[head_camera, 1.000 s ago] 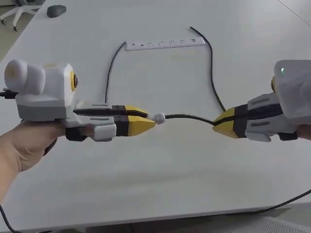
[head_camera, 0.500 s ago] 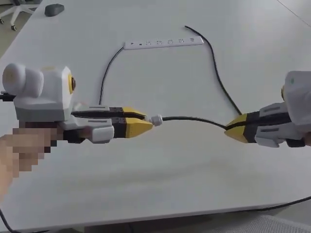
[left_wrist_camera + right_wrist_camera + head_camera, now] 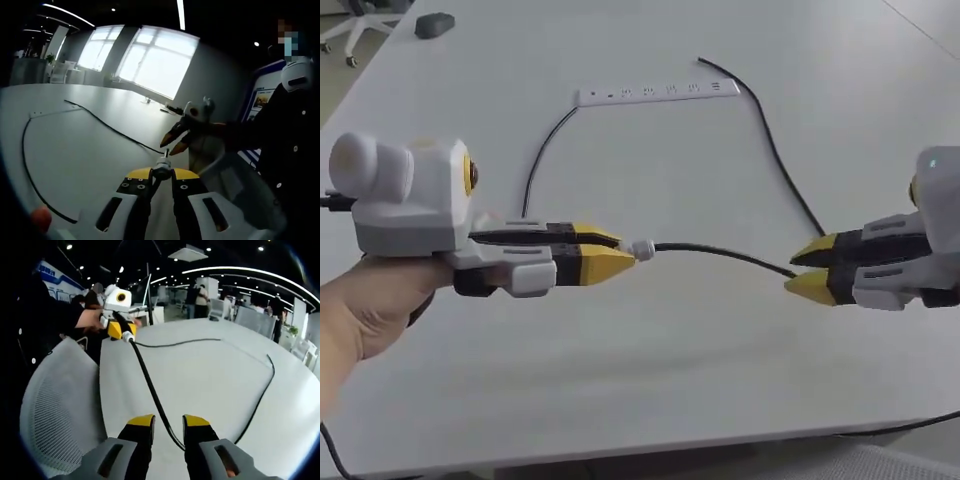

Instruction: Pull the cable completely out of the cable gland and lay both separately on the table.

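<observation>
The left hand-held gripper (image 3: 625, 256) was held above the table (image 3: 650, 370), its jaws closed on the white cable gland (image 3: 642, 247), which stuck out past the yellow tips. The black cable (image 3: 715, 250) ran out of the gland, clear of the table, to the right hand-held gripper (image 3: 802, 270). That gripper's jaws stood apart with the cable passing loosely between them. Farther back lay a white power strip (image 3: 655, 91).

Cable gland (image 3: 642, 245): small, white, held clear above the table (image 3: 650, 380), pinched at the left gripper (image 3: 631, 251) tips. Black cable (image 3: 715, 249) threaded through it, running rightward, then curving back across the tabletop.
</observation>
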Motion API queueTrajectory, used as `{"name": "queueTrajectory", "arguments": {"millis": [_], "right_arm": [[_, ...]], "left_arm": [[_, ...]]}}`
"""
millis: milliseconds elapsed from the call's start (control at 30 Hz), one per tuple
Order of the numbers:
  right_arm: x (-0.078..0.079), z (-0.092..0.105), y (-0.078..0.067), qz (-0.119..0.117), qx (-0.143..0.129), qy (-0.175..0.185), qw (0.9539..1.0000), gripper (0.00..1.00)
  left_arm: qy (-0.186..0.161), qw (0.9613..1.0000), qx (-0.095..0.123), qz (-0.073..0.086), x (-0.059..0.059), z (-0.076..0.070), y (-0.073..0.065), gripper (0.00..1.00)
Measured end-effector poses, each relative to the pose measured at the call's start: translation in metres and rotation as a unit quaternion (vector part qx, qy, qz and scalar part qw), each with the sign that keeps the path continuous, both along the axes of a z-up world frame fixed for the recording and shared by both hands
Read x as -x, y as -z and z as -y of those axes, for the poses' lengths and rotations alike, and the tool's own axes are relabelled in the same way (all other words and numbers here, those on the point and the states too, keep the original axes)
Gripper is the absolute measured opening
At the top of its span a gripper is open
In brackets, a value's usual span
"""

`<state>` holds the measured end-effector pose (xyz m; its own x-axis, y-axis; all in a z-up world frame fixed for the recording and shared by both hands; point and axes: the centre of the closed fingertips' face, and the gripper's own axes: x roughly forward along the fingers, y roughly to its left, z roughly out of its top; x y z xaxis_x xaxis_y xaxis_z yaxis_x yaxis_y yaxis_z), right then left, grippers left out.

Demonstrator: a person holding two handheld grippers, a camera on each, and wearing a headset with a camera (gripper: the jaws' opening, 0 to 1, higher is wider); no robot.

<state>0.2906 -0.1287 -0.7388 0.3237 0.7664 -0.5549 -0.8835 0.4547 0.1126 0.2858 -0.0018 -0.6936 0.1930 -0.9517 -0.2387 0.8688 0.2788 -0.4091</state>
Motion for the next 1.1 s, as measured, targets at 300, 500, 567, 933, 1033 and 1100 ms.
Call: {"name": "queueTrajectory", "arguments": {"millis": [300, 500, 567, 933, 1033, 1100], "right_arm": [[0.016, -0.062, -0.033, 0.057, 0.001, -0.088, 0.9945, 0.28], [0.016, -0.098, -0.046, 0.078, -0.002, -0.123, 0.9893, 0.3], [0.016, -0.106, -0.047, 0.083, 0.002, -0.135, 0.9873, 0.26], [0.018, -0.114, -0.042, 0.11, 0.039, -0.171, 0.9782, 0.01], [0.018, -0.113, -0.041, 0.116, 0.045, -0.176, 0.9765, 0.01], [0.018, -0.112, -0.04, 0.12, 0.048, -0.18, 0.9751, 0.0]], "left_arm": [[0.004, 1.0, 0.003, 0.0, 0.001, 0.005, 0.0, 0.15], [0.007, 1.0, 0.002, 0.0, 0.002, 0.006, 0.0, 0.15], [0.008, 1.0, 0.002, 0.002, 0.003, 0.006, -0.001, 0.15], [0.013, 0.9999, 0.002, 0.004, 0.005, 0.004, -0.003, 0.15], [0.014, 0.9999, 0.001, 0.006, 0.005, 0.006, -0.002, 0.15], [0.015, 0.9999, 0.001, 0.006, 0.005, 0.006, -0.002, 0.15]]}}
